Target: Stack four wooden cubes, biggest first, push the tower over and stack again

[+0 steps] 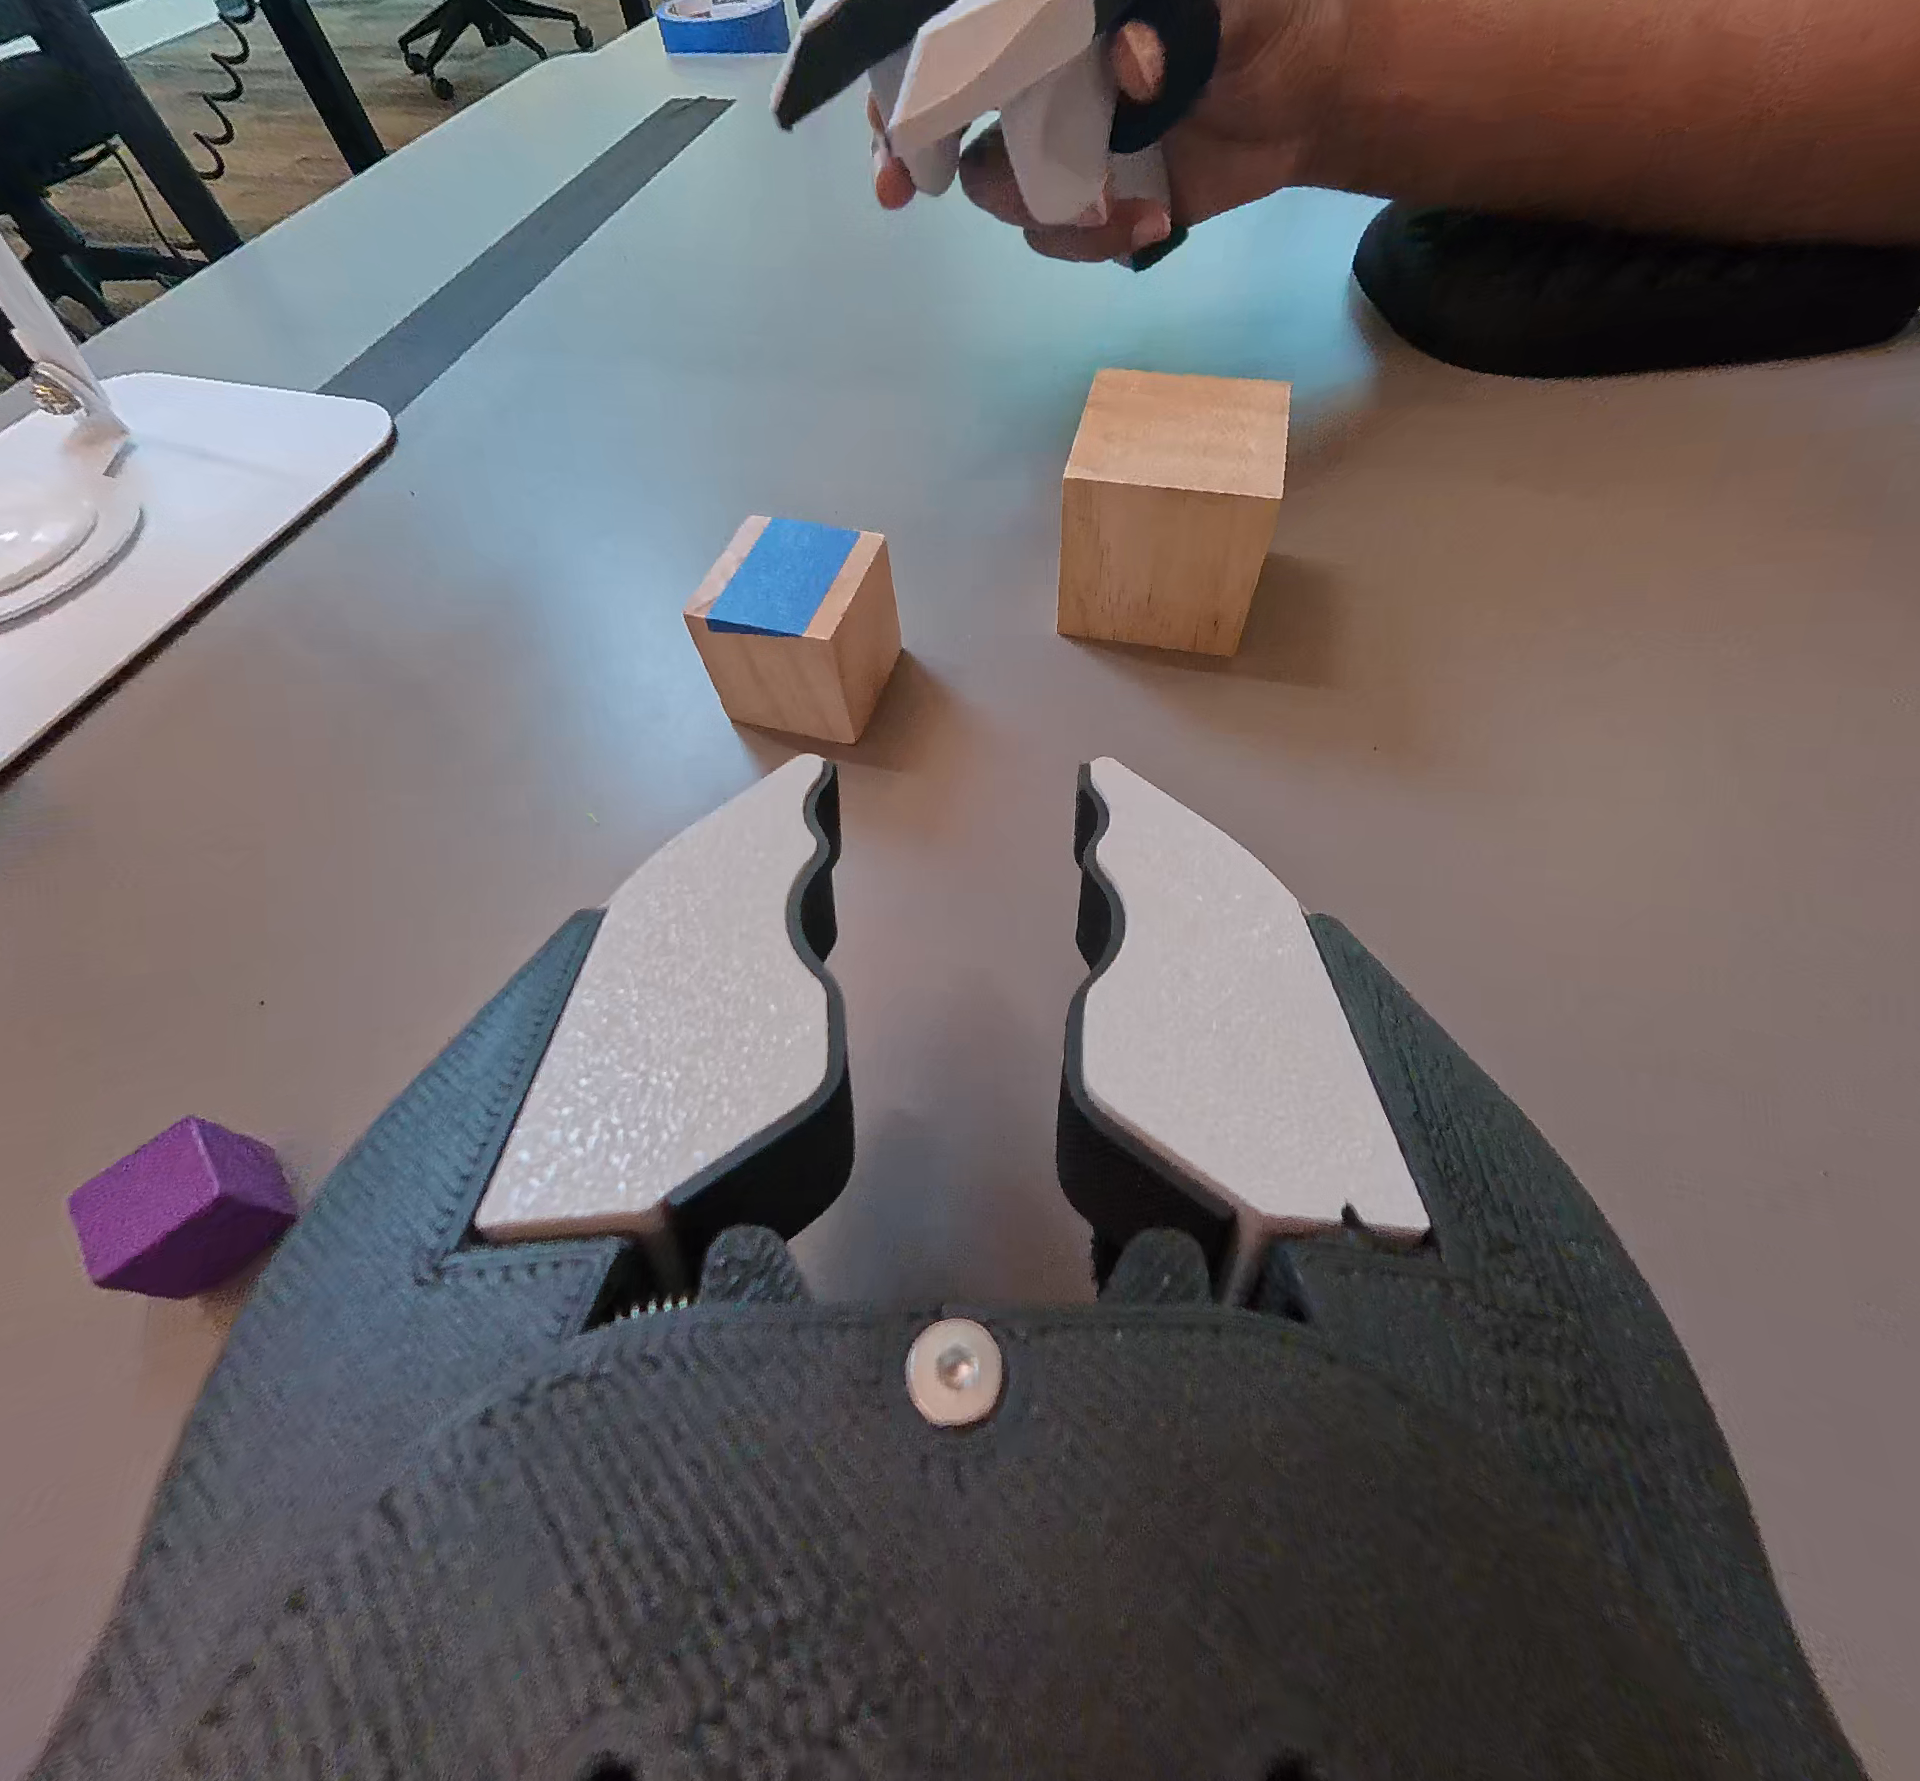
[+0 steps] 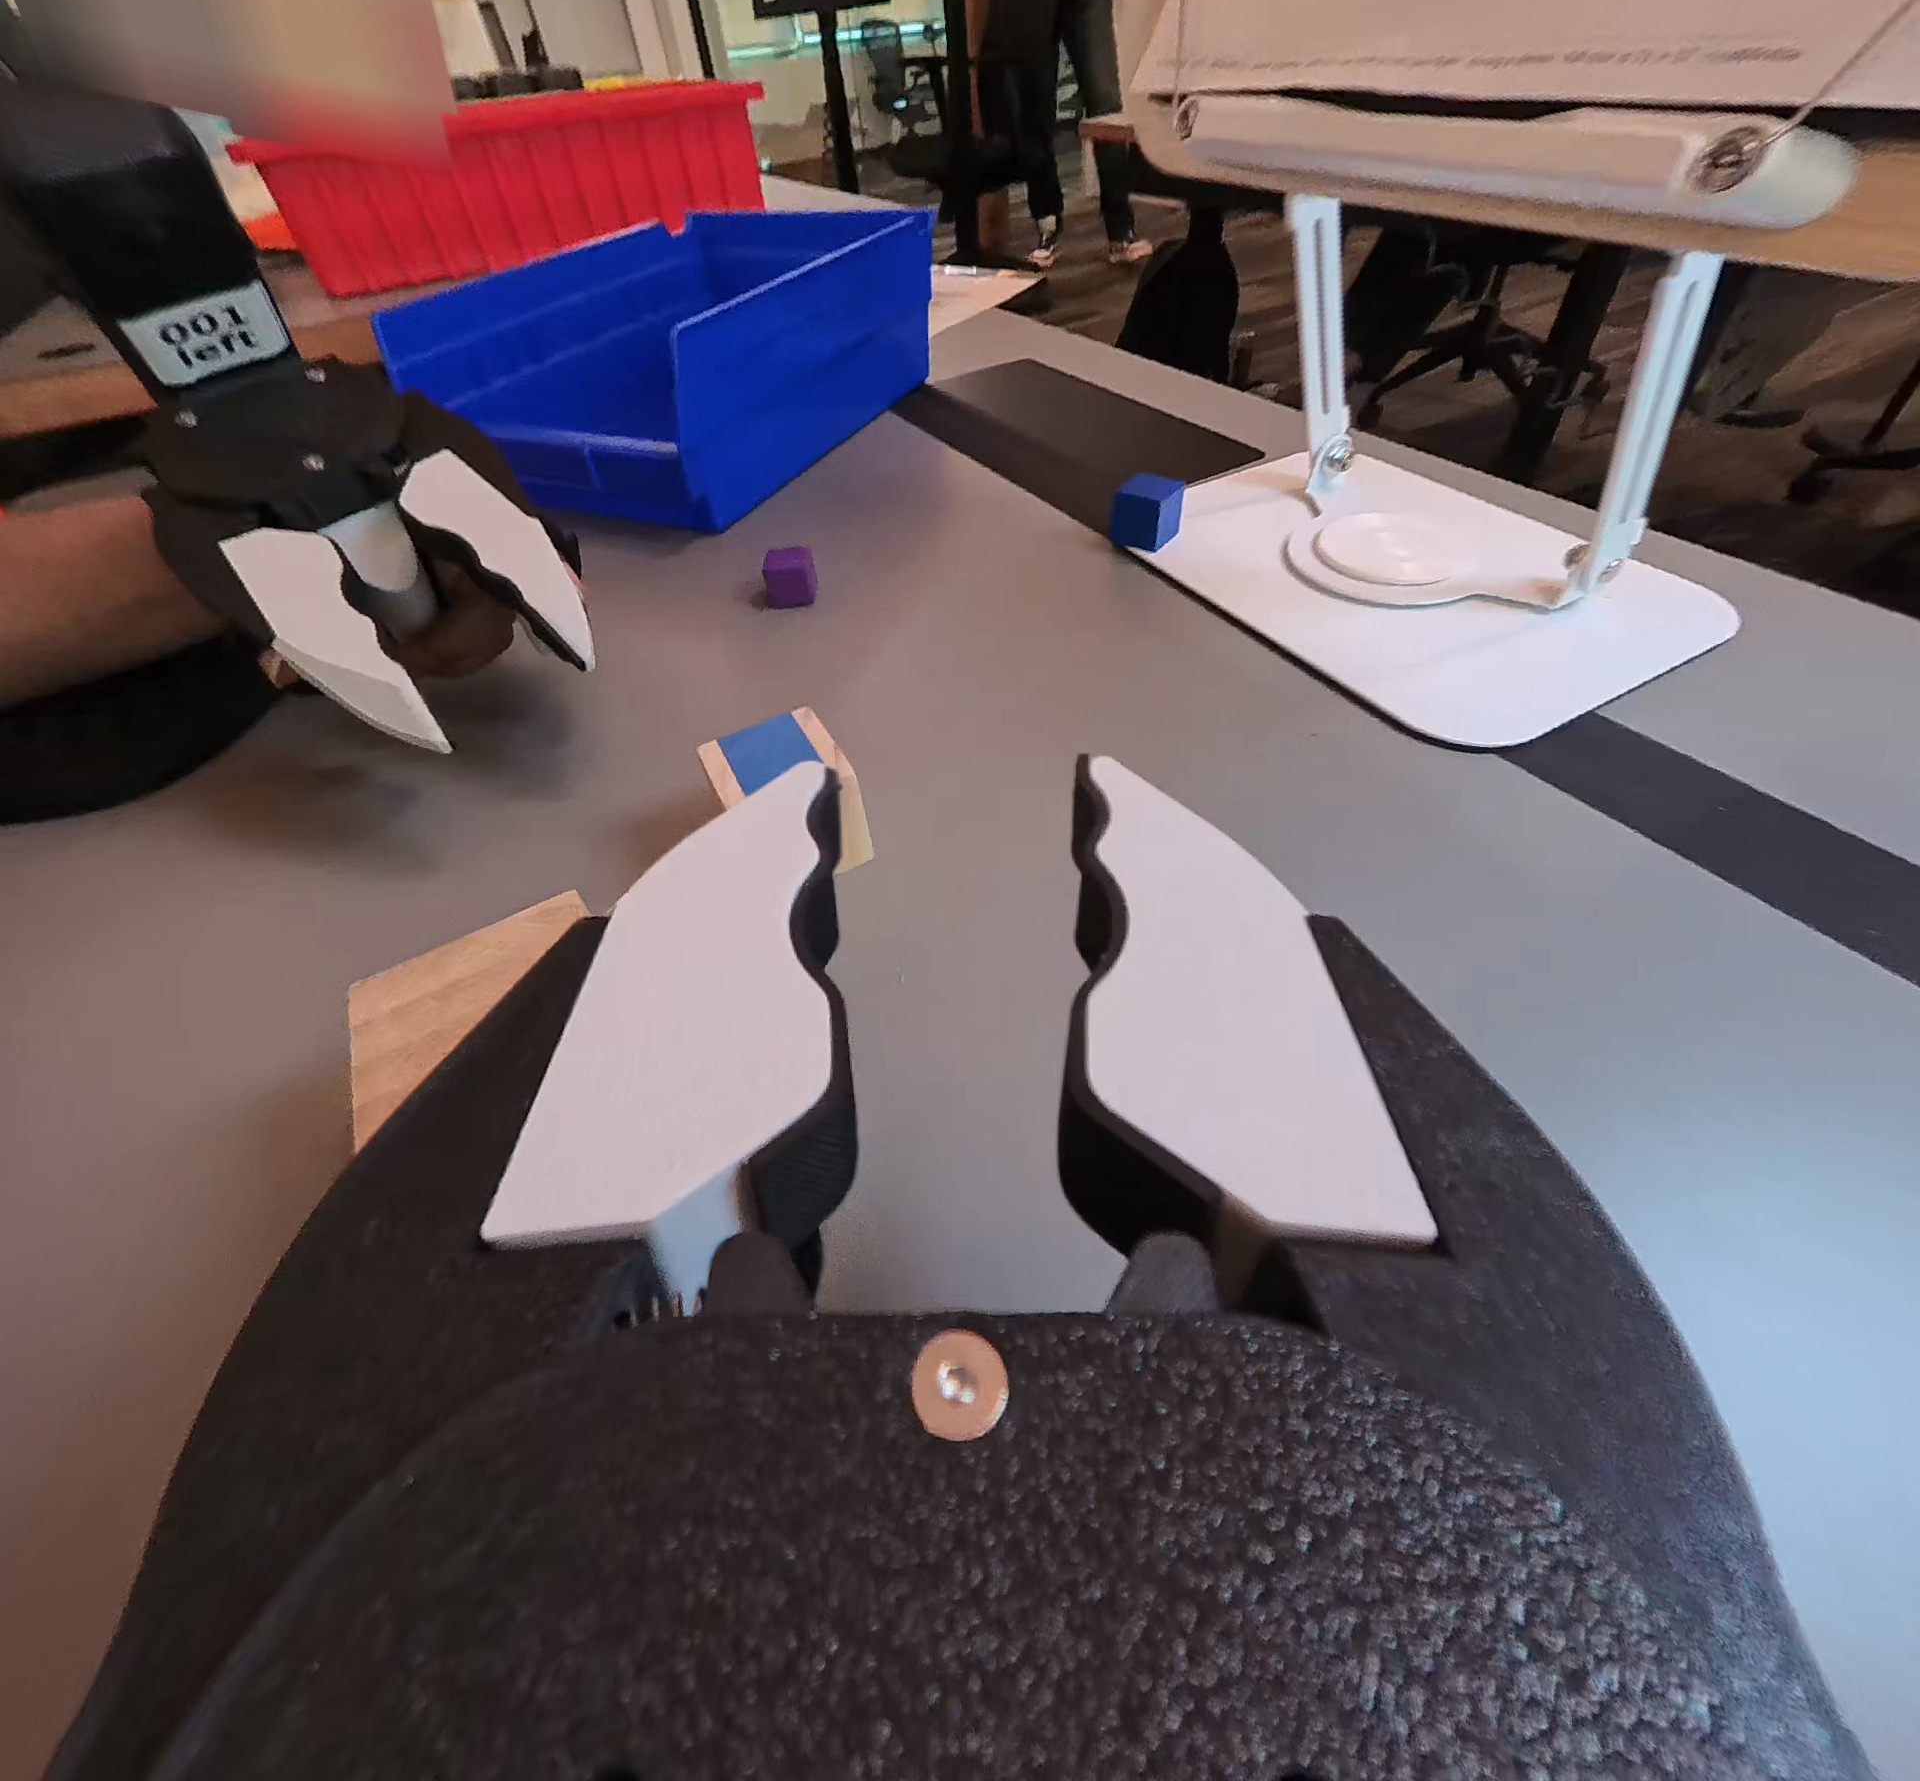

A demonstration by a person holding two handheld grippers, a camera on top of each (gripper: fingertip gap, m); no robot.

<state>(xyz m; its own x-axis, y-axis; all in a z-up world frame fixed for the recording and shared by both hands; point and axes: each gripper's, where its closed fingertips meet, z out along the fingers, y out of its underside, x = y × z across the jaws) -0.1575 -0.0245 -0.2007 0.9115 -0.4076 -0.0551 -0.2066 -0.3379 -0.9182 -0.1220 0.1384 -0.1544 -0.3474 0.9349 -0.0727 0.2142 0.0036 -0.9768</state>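
Observation:
A large plain wooden cube stands on the grey table. A smaller wooden cube with blue tape on top stands to its left. My left gripper is open and empty, low over the table just short of both cubes. My right gripper is open and empty, raised above the table; it also shows in the left wrist view, held by a hand beyond the cubes. The taped cube lies past its left fingertip. The large cube sits low at the left, partly hidden. A small purple cube and a small blue cube lie apart.
A white stand base sits at one table side, holding a tilted board. A blue bin and a red bin stand beyond my left gripper. A blue tape roll lies far off. A black arm rest lies under the forearm.

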